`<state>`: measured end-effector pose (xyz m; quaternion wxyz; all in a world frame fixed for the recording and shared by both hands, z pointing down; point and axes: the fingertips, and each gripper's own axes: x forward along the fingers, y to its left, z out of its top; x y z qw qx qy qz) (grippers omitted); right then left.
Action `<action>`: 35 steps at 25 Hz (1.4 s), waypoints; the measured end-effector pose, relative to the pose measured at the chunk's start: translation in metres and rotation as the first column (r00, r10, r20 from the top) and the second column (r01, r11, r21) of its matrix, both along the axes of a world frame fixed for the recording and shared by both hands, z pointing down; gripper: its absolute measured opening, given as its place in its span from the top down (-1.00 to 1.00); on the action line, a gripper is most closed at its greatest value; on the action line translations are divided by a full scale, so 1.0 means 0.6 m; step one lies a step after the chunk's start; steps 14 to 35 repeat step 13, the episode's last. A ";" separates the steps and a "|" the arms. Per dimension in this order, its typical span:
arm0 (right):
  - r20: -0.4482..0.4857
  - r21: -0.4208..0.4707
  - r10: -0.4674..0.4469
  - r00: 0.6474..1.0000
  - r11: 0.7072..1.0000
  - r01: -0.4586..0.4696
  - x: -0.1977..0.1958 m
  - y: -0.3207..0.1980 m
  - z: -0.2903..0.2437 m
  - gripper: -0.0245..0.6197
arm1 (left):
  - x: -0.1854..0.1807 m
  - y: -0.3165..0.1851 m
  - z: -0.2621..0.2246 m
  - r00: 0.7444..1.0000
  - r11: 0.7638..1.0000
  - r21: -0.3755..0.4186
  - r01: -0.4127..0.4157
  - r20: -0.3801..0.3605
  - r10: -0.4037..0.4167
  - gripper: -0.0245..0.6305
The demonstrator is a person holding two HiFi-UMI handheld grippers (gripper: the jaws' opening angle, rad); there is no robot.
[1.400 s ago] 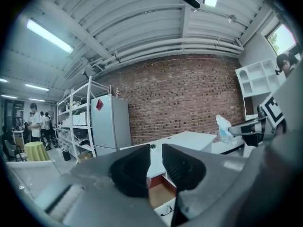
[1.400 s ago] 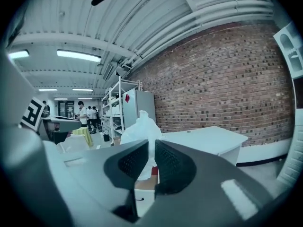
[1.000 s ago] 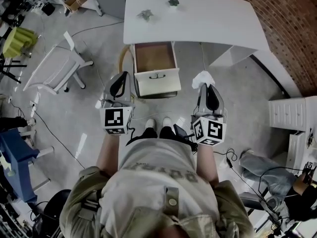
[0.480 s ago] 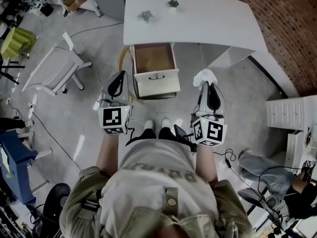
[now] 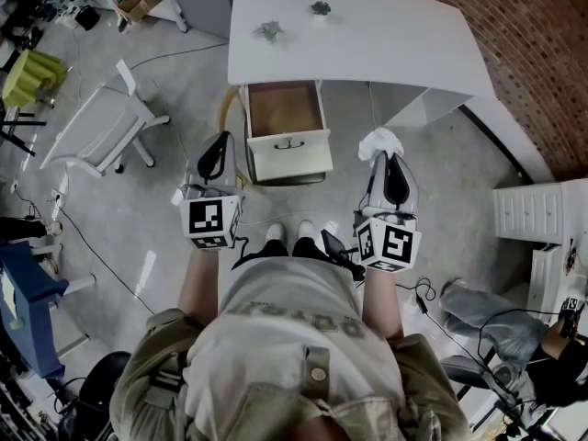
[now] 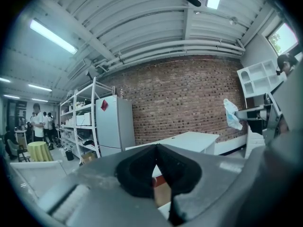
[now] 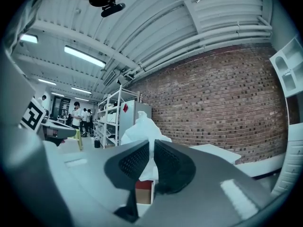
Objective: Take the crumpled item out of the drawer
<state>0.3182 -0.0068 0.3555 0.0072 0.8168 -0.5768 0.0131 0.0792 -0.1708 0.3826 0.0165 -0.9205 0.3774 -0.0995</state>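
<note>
Left tongs (image 5: 220,145) are clenched on nothing, level, off the left of the drawer (image 5: 292,152), same as a second ago. The drawer is pulled out from under the desk (image 5: 386,44), and its brown bottom looks bare, with nothing visible inside in the head view. To the right, the white wad (image 5: 377,141) sits in the right tongs (image 5: 384,157), out in the air beside the drawer front and above the floor, touching neither drawer nor desk. The only real change is that the right tongs have just been closing a little more, with the wad pinched between the pads. In the right gripper view the paper bulges above the jaws. The wad has crept up slightly, otherwise the scene holds. My read: the take-out is basically done, since the wad is clear of the drawer and the grip has been firmed up. What's left is at most setting it down somewhere, probably the desk. Counts: two tongs, one drawer, one wad, one desk, two small greenish bits (image 5: 268,31) on the desk top far from the wad, and one white chair (image 5: 101,131) at the far left.
</note>
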 end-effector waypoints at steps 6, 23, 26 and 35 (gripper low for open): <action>-0.007 0.005 -0.004 1.000 1.000 0.004 0.002 0.001 -0.005 0.82 | 0.002 0.001 -0.003 1.000 1.000 -0.002 0.007 -0.005 -0.007 0.90; -0.027 0.005 -0.014 1.000 1.000 0.014 0.004 0.003 -0.010 0.82 | 0.010 0.004 -0.007 1.000 1.000 0.004 0.005 -0.009 -0.005 0.91; -0.027 0.005 -0.014 1.000 1.000 0.014 0.004 0.003 -0.010 0.82 | 0.010 0.004 -0.007 1.000 1.000 0.004 0.005 -0.009 -0.005 0.91; -0.027 0.005 -0.014 1.000 1.000 0.014 0.004 0.003 -0.010 0.82 | 0.010 0.004 -0.007 1.000 1.000 0.004 0.005 -0.009 -0.005 0.91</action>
